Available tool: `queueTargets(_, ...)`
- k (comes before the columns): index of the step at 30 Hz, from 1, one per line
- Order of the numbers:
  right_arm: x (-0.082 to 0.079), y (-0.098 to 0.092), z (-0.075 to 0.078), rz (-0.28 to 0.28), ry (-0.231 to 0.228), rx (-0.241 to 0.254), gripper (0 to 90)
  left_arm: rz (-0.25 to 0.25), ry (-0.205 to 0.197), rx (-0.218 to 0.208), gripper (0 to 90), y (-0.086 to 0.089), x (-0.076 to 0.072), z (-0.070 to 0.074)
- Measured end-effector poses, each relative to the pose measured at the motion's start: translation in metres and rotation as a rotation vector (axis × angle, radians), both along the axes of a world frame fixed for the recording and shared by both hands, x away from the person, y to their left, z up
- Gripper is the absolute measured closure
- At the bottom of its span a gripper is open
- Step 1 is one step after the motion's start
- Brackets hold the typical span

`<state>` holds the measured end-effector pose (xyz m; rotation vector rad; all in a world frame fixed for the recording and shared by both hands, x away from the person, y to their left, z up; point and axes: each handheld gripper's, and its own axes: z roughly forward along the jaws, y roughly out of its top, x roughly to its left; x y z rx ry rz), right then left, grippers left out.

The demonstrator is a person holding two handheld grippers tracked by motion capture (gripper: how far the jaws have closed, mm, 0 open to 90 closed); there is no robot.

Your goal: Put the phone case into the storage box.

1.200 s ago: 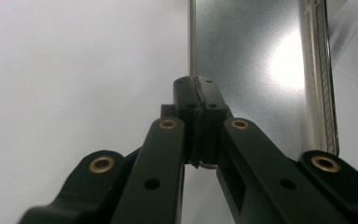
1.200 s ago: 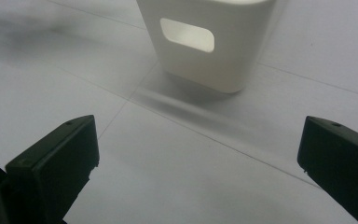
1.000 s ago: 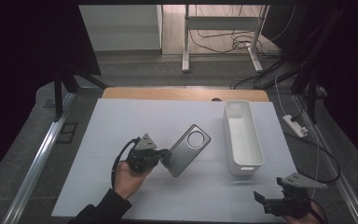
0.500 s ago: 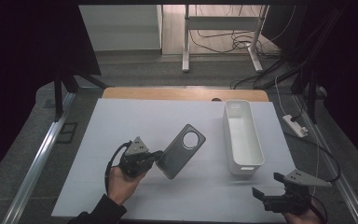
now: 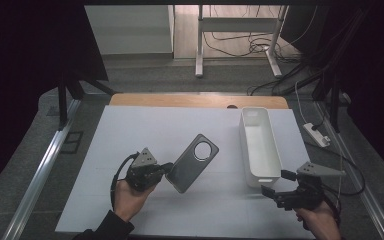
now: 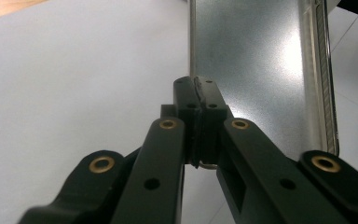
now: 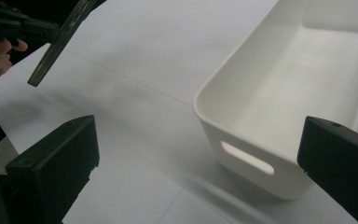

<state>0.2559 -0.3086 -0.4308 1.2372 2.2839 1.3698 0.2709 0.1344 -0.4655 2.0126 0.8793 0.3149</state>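
A grey phone case with a round camera cutout hangs tilted above the white table top, one edge raised. My left gripper is shut on its near left edge. In the left gripper view the pads pinch the rim of the phone case. My right gripper is open with nothing in it, held at the near right corner just in front of the white bin. In the right gripper view the right gripper has its jaws wide apart, facing the bin's near end wall with its handle slot.
The bin is long and empty, running away from me along the table's right side. A wooden strip edges the far side. Cables and a power strip lie on the floor to the right.
My right gripper has risen and come closer to the bin's near end. The left gripper has shifted the case slightly to the left, still gripped.
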Motion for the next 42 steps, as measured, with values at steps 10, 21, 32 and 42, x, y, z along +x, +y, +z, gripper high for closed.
queueTargets(10,0.017,0.019,-0.001,0.040,0.043,0.035,0.0,-0.005,0.023,-0.004,89.1,-0.001,0.002,-0.002)
queueTargets(21,0.028,0.047,-0.004,0.085,0.089,0.073,0.0,-0.017,0.023,0.002,89.1,-0.007,0.001,-0.003)
queueTargets(32,0.038,0.077,-0.008,0.151,0.136,0.070,0.0,-0.030,0.018,0.020,89.1,-0.013,0.003,-0.004)
queueTargets(42,0.047,0.101,-0.012,0.167,0.165,0.102,0.0,-0.035,0.015,0.025,89.1,-0.018,0.004,-0.005)
